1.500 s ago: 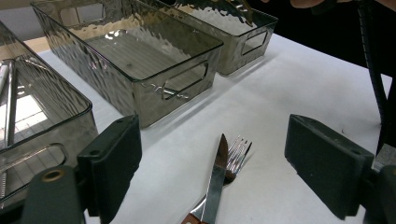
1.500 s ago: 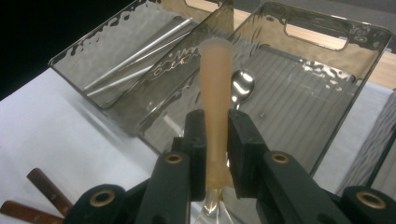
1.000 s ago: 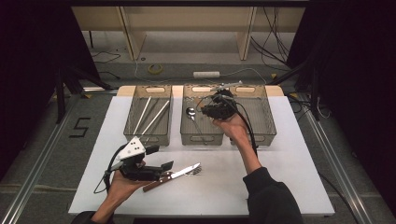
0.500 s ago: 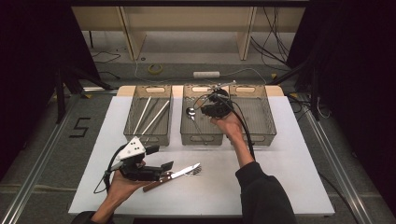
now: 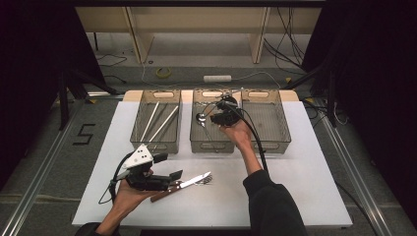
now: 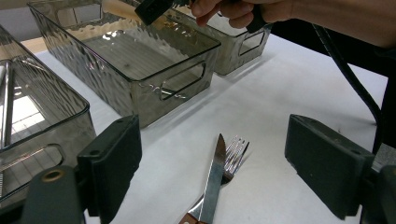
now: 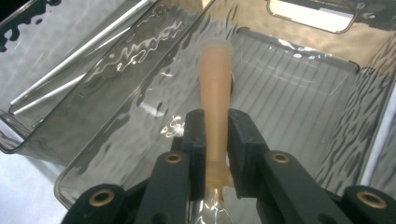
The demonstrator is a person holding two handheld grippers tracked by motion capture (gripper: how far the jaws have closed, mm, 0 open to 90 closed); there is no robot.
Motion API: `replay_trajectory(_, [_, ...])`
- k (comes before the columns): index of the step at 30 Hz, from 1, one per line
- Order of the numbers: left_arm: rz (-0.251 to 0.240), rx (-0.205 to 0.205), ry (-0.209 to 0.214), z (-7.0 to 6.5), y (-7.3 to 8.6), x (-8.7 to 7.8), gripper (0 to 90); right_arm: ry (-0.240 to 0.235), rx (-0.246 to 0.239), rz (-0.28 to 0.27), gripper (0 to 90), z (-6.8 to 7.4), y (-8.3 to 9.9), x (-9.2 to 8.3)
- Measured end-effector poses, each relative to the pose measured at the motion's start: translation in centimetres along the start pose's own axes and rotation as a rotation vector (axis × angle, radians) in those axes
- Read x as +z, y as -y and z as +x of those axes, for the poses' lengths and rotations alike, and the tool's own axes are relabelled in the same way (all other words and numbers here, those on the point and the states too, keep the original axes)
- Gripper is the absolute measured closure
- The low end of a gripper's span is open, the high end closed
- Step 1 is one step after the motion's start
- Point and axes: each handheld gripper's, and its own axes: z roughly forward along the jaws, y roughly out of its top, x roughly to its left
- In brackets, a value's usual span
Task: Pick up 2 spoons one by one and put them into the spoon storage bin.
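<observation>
My right gripper (image 7: 215, 122) is shut on the peach-coloured handle of a spoon (image 7: 215, 79), which points away from the camera with its metal neck near the lens. In the high view the right gripper (image 5: 220, 118) hangs over the middle smoky bin (image 5: 211, 146). My left gripper (image 5: 172, 177) rests low at the table's front left, its jaws open and wide apart. A knife (image 6: 214, 177) with a wooden handle lies across a fork (image 6: 236, 150) on the white table, just ahead of the left gripper (image 6: 212, 140), untouched.
Three clear smoky bins stand side by side at the back. The left bin (image 5: 156, 143) holds long silver rods (image 5: 162, 125). A metal spoon bowl (image 5: 200, 117) shows in the middle bin, left of the right gripper. Nothing shows inside the right bin (image 5: 275, 146). Cables trail from both grippers.
My right gripper has sunk a little toward the middle bin with the spoon in it. The left gripper, knife and fork have stayed put.
</observation>
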Motion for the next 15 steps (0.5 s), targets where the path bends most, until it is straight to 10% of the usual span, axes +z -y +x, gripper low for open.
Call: replay_trajectory(15, [0.000, 0.000, 0.001, -0.1, 0.0, 0.0, 18.4, 0.006, -0.021, 0.043, 78.6, 0.7, 0.7, 1.4])
